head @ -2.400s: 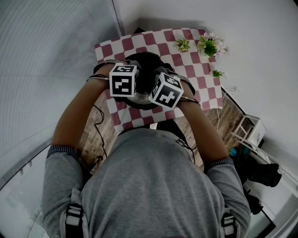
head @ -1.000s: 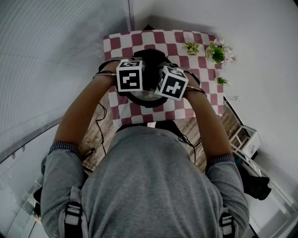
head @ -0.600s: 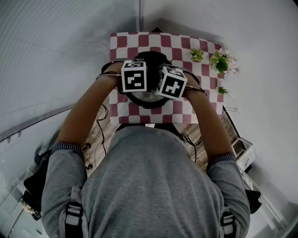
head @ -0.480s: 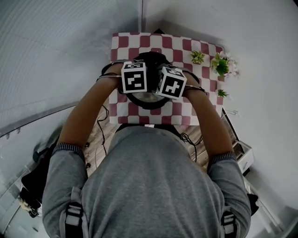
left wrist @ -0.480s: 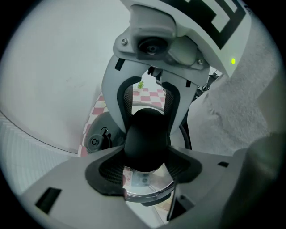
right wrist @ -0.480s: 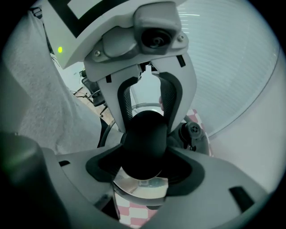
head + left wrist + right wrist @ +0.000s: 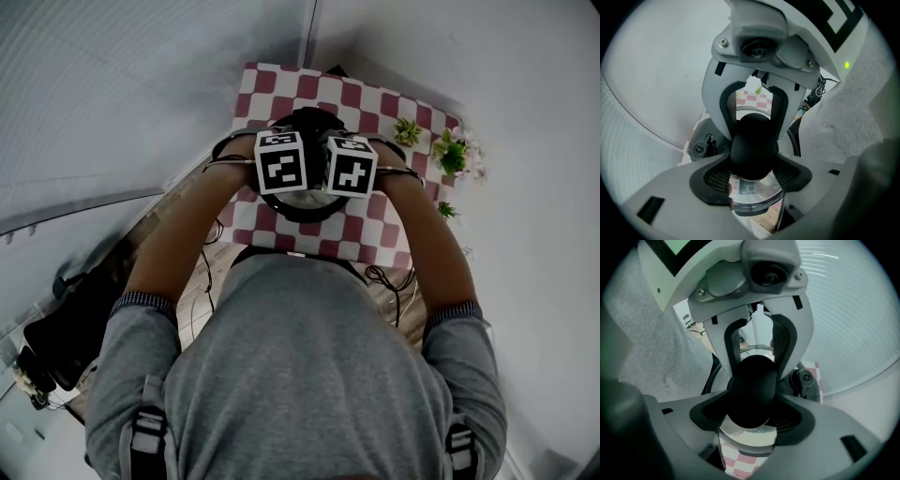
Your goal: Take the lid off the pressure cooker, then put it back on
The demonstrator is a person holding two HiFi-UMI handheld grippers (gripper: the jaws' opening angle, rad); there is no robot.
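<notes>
so both are on the same thing here: left gripper (image 7: 752,161) and right gripper (image 7: 752,405) each have their jaws squeezed onto the black knob (image 7: 753,140) of the lid (image 7: 754,196), facing each other from opposite sides. pressure cooker (image 7: 305,212) sits on the checkered cloth (image 7: 281,84), mostly hidden under the two grippers

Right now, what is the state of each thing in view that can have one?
left gripper: shut on the lid handle
right gripper: shut on the lid handle
lid handle: clamped from both sides
lid: seated or lifted, cannot tell
pressure cooker: upright on the checked cloth
</notes>
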